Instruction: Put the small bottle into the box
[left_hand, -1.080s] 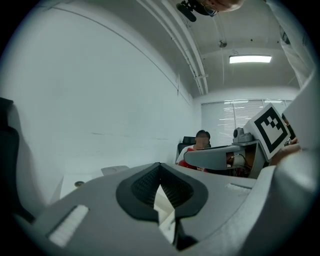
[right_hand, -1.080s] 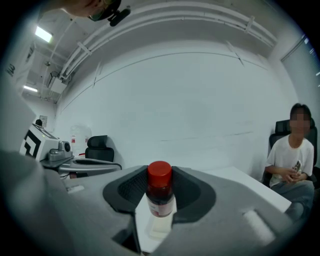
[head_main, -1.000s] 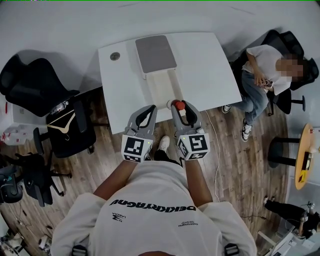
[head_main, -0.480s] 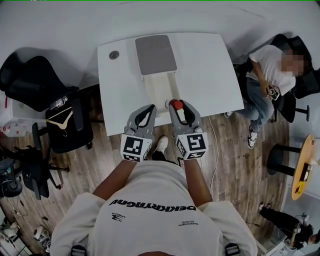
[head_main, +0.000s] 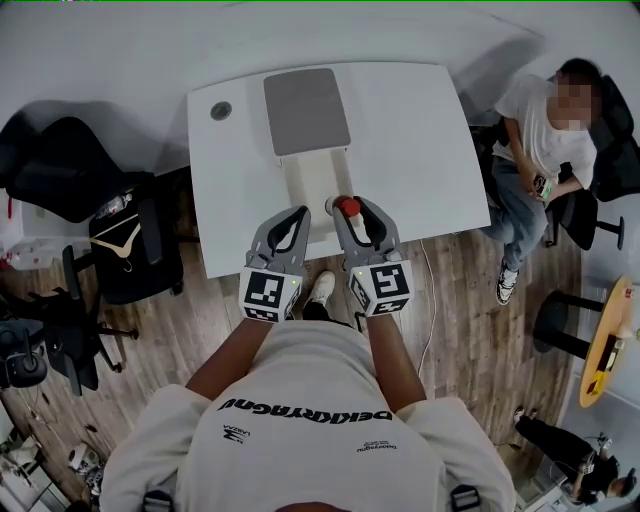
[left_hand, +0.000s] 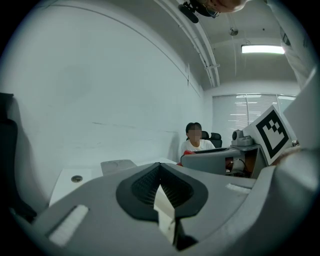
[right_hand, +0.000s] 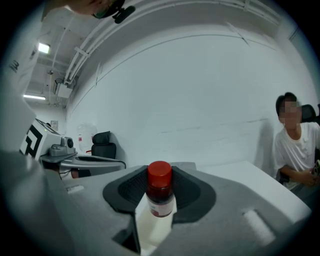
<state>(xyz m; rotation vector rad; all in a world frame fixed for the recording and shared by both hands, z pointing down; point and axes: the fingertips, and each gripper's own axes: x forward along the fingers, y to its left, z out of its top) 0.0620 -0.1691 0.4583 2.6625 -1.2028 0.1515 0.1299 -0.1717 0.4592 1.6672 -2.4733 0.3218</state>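
On the white table (head_main: 420, 140) lies an open white box (head_main: 300, 178), its grey lid (head_main: 306, 110) folded back at the far end. My right gripper (head_main: 352, 208) is shut on the small bottle (head_main: 347, 206), which has a red cap and stands upright between the jaws just off the box's near right corner. The right gripper view shows the red cap above a white body (right_hand: 159, 205) between the dark pads of the right gripper (right_hand: 160, 175). My left gripper (head_main: 298, 218) hovers beside it at the box's near end, shut and empty, as the left gripper (left_hand: 160, 167) view confirms.
A small round grey fitting (head_main: 221, 110) sits at the table's far left corner. Black office chairs (head_main: 60, 175) stand left, one holding a coat hanger (head_main: 125, 250). A person (head_main: 540, 130) sits at the right. A yellow round table (head_main: 608, 340) stands at the far right.
Both grippers have edged slightly forward and left with the bottle, staying at the box's near end. The seated person has shifted in the view.
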